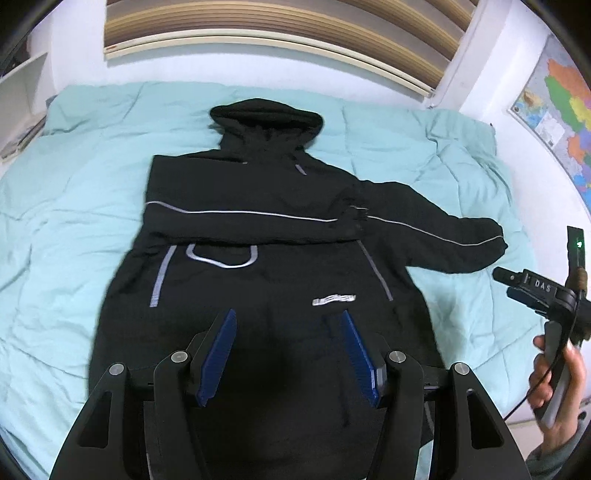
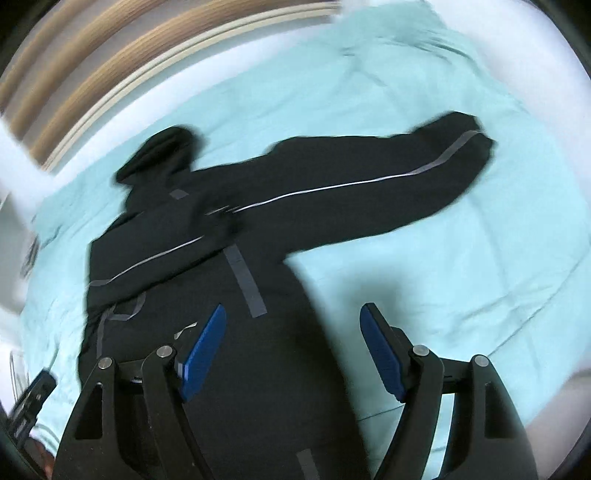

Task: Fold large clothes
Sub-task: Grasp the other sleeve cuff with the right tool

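1. Far left in the left wrist view, a white shelf unit (image 1: 26, 92) stands past the bed's edge; the teal duvet (image 1: 74, 184) lies bare and rumpled beside it, open room on that side.
2. Centre: the black hooded jacket (image 1: 258, 229) lies flat on the duvet, hood toward the slatted headboard (image 1: 258, 26); one sleeve is folded across the chest, its grey stripe running level.
3. The left gripper (image 1: 288, 350) hangs over the jacket's lower half, blue pads apart, nothing between them; released.
4. Right of centre, the other sleeve (image 1: 443, 236) stretches out sideways, its cuff close to the duvet's edge; bare duvet lies below it.
5. Far right: the right gripper (image 2: 295, 354), a hand (image 1: 554, 384) on its handle; its view is blurred; jaws wide, nothing gripped, jacket hem under one pad and duvet under the other.
6. A wall map (image 1: 554, 103) hangs beyond.
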A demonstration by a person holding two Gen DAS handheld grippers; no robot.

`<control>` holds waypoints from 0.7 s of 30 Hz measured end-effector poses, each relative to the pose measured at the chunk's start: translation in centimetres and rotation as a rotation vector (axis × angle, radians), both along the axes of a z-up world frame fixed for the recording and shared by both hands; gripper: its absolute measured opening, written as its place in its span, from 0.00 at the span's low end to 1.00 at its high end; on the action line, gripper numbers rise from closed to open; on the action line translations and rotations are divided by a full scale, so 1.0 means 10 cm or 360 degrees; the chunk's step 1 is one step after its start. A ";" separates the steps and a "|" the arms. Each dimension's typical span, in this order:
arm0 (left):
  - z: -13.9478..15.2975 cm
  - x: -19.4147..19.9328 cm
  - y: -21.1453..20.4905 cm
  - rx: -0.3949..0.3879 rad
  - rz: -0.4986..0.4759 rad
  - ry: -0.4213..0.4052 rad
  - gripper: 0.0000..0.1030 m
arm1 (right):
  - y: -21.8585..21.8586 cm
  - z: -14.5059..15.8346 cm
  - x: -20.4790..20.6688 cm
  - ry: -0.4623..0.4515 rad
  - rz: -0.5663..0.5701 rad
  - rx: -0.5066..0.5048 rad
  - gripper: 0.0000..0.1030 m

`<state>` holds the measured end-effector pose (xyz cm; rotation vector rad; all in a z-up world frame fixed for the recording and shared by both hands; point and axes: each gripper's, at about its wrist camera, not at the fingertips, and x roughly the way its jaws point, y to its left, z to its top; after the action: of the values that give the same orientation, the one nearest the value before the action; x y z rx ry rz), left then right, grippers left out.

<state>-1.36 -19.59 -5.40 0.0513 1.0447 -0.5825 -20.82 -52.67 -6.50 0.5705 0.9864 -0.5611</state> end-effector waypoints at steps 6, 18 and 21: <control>-0.16 -0.10 -0.67 0.0048 -0.0012 0.0025 0.59 | -1.34 -0.10 -0.40 0.0032 -0.0263 -0.0103 0.75; -0.48 0.00 -1.55 0.0254 -0.0034 0.0132 0.59 | -3.41 -0.51 -0.15 -0.0044 -0.0437 -0.0105 0.75; -0.55 0.02 -1.70 0.0295 -0.0058 0.0157 0.59 | -3.60 -0.75 -0.05 -0.0003 -0.0435 -0.0068 0.75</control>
<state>-1.13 -36.54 -10.93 0.2065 1.1939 -0.5240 -21.29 -88.62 -14.03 0.6726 0.8983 -0.8221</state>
